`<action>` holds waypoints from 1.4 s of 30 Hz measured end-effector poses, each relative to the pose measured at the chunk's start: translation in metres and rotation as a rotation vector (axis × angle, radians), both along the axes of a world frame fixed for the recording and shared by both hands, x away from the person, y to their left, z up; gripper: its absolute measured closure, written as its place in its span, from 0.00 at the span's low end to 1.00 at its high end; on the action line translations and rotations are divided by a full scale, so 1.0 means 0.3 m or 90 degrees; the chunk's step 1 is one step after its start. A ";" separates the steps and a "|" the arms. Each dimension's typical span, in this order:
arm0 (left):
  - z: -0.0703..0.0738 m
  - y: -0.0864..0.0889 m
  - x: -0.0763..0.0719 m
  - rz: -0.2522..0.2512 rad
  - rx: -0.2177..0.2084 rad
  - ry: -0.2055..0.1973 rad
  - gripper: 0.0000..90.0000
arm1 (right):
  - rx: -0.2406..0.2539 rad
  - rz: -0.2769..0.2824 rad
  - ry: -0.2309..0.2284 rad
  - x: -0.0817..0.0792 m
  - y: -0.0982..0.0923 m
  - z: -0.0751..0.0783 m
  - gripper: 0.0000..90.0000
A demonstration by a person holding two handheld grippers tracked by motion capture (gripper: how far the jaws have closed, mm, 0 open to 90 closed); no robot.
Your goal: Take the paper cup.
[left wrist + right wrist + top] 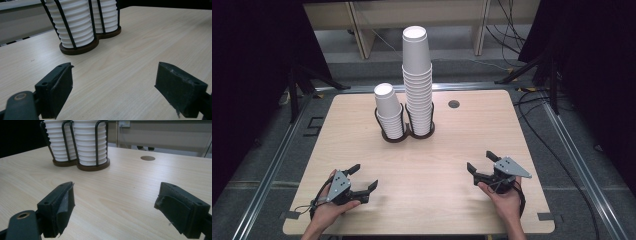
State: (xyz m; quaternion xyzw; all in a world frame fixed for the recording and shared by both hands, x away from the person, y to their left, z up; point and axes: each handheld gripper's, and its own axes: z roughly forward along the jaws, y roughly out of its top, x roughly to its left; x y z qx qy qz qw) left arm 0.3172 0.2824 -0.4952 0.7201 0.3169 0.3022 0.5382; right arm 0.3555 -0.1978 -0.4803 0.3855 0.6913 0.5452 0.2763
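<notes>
Left gripper (pixel 363 178): lower left, jaws apart, holding nothing.
Short cup stack (pixel 389 111): upper centre, in the wire holder (pixel 408 134).
Tall cup stack (pixel 417 80): touching its right side.
Right gripper (pixel 482 162): lower right, jaws apart, holding nothing.

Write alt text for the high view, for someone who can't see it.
Two stacks of white paper cups, a tall stack and a short stack, stand in a black double holder at the far middle of a wooden table. Nearer, a person's hands rest the left gripper and right gripper on the table, jaws open and empty.
</notes>
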 end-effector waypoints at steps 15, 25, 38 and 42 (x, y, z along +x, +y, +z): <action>0.001 -0.020 0.011 0.024 -0.033 -0.003 0.15 | 0.017 0.031 -0.004 0.001 0.035 0.034 0.17; 0.082 -0.062 0.060 -0.008 -0.075 -0.018 0.15 | 0.039 0.064 -0.065 0.122 0.184 0.295 0.17; 0.241 -0.199 0.254 -0.032 -0.077 -0.047 0.14 | 0.038 0.098 -0.122 0.440 0.421 0.671 0.17; 0.261 -0.230 0.283 -0.040 -0.082 -0.057 0.14 | 0.039 0.094 -0.123 0.501 0.471 0.737 0.17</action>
